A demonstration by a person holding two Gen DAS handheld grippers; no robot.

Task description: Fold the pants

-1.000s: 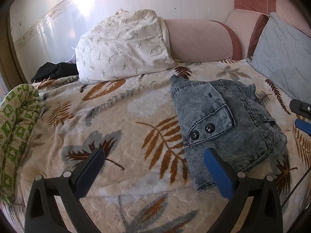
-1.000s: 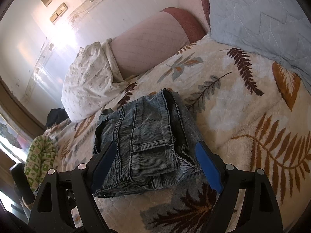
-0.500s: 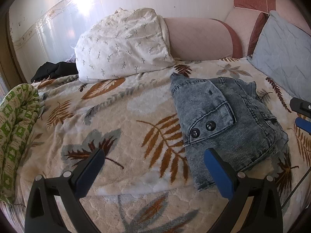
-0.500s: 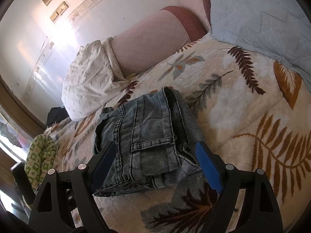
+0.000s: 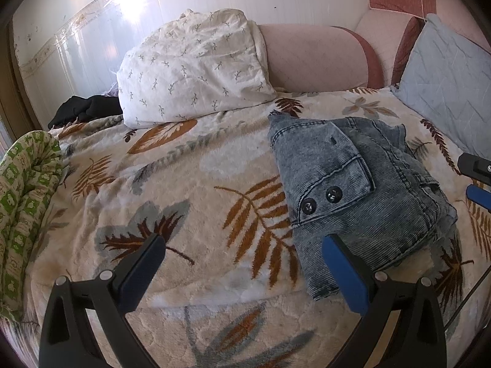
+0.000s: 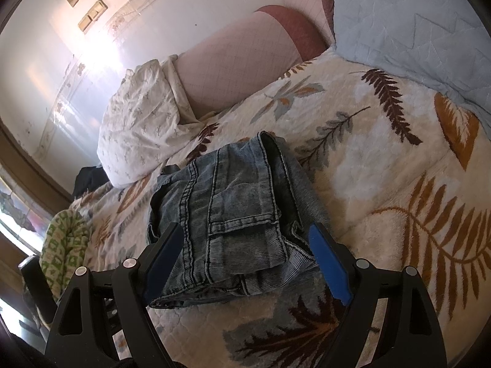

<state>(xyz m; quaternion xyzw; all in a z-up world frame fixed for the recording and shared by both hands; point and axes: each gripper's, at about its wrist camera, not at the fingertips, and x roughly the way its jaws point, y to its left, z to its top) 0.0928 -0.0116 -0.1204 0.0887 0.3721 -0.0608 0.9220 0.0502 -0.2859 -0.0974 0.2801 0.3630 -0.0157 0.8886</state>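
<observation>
From my seat the pants (image 5: pixel 353 190) look folded into a chunky washed-denim bundle on the leaf-print blanket (image 5: pixel 190 184), right of centre. My left gripper (image 5: pixel 242 254) and right gripper (image 6: pixel 245 245) both hang spread apart, holding nothing. Only the left view catches the two dark buttons (image 5: pixel 320 201); the right one shows seams instead.

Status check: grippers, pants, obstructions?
Left gripper, right gripper: jaws open, empty. Blue denim pants folded on leaf-print blanket. Nothing in the way.
</observation>
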